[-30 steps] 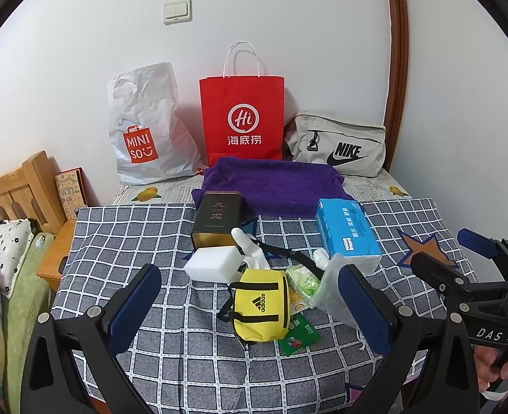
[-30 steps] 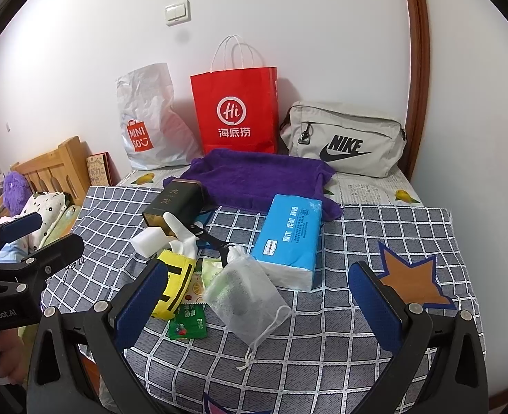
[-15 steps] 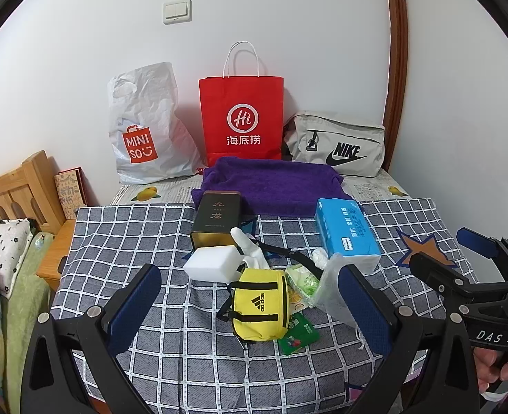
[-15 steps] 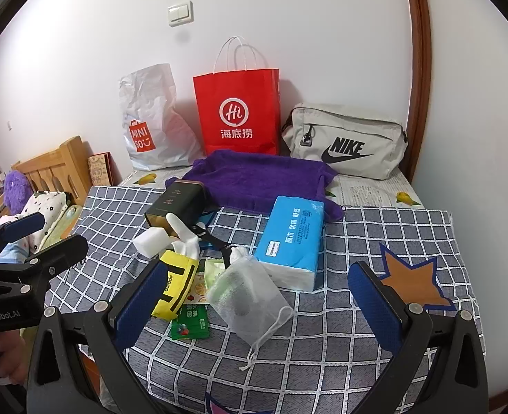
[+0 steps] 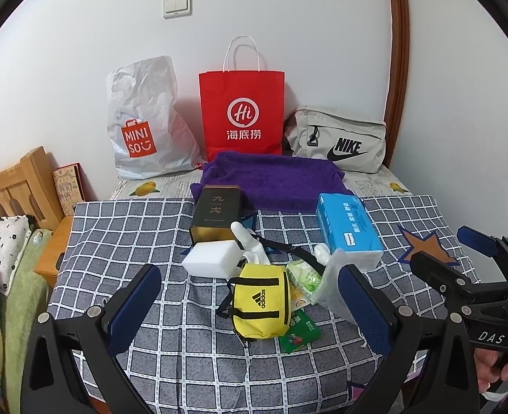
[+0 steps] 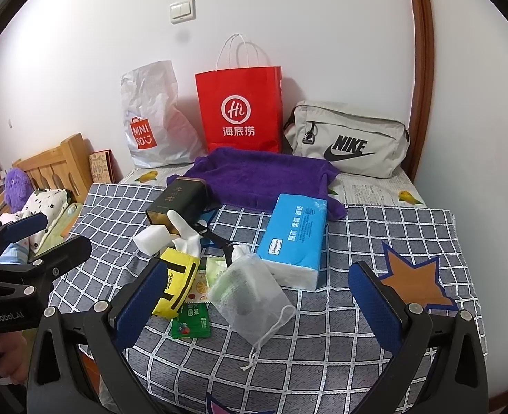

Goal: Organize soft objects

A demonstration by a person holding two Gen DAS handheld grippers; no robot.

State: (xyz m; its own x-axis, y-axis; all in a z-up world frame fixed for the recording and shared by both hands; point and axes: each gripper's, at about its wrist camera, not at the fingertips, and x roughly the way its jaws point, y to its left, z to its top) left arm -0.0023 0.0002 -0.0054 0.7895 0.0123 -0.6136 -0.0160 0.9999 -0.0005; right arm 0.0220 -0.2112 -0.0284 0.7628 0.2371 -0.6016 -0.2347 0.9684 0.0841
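Both grippers hover open over a checked cloth point(image 5: 143, 227) strewn with items. Between the fingers of my left gripper point(image 5: 248, 272) lies a yellow Adidas pouch point(image 5: 262, 305), untouched. Around it are a white sponge block point(image 5: 212, 258), a white glove point(image 5: 250, 245), a green wipes pack point(image 5: 304, 276) and a blue tissue pack point(image 5: 347, 227). A purple towel point(image 5: 274, 179) lies behind. My right gripper point(image 6: 259, 269) frames a mesh drawstring bag point(image 6: 247, 293) beside the tissue pack point(image 6: 293, 238), holding nothing. Each gripper shows in the other's view: the right gripper point(image 5: 440, 246) and the left gripper point(image 6: 64, 231).
A dark tin point(image 5: 216, 214) lies on its side by the towel. A green sachet point(image 5: 298, 333) sits under the pouch. Against the wall stand a Miniso plastic bag point(image 5: 143, 120), a red paper bag point(image 5: 241, 114) and a Nike bag point(image 5: 336, 141). A wooden headboard point(image 5: 16, 189) is at left.
The right wrist view has shifted slightly, so the right gripper has drifted a little. The left gripper and the items on the cloth have stayed put.
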